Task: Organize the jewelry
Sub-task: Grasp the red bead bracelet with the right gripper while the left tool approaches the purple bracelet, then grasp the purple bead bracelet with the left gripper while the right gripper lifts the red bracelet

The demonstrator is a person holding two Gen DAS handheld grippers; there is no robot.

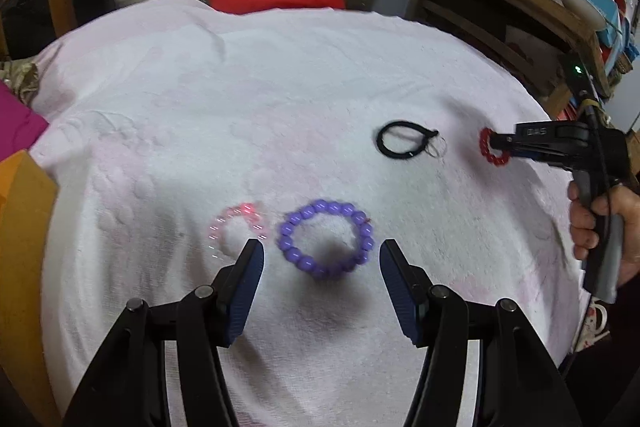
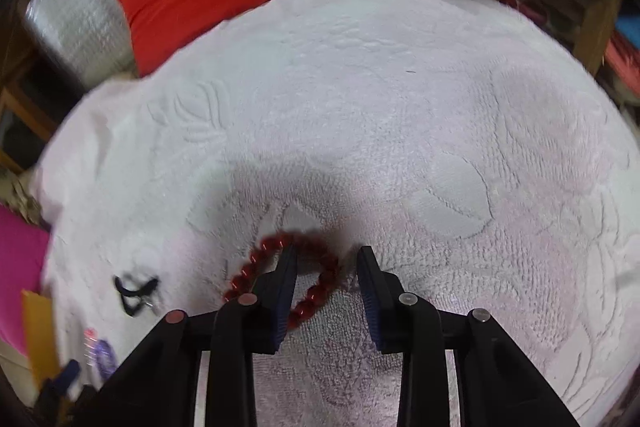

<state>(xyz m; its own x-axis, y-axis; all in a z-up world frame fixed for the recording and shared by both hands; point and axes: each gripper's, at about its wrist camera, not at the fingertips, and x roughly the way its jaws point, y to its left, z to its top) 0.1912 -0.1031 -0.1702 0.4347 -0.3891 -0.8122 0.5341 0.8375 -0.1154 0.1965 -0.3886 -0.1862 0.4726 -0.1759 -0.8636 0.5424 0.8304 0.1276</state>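
On the white embossed towel [image 1: 280,99], the left hand-held gripper [image 1: 322,255] stands open astride the purple round-bead bracelet [image 1: 326,238], not touching. A pale pink bead bracelet [image 1: 236,227] lies just beside it, a black elastic hair tie [image 1: 404,143] farther off. The right hand-held gripper [image 2: 326,255], part-open, straddles one side of the dark red bead bracelet [image 2: 256,267], unpinched.

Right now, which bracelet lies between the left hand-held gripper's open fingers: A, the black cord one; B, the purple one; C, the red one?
B: the purple bracelet lies on the white towel between the left hand-held gripper's spread fingers.
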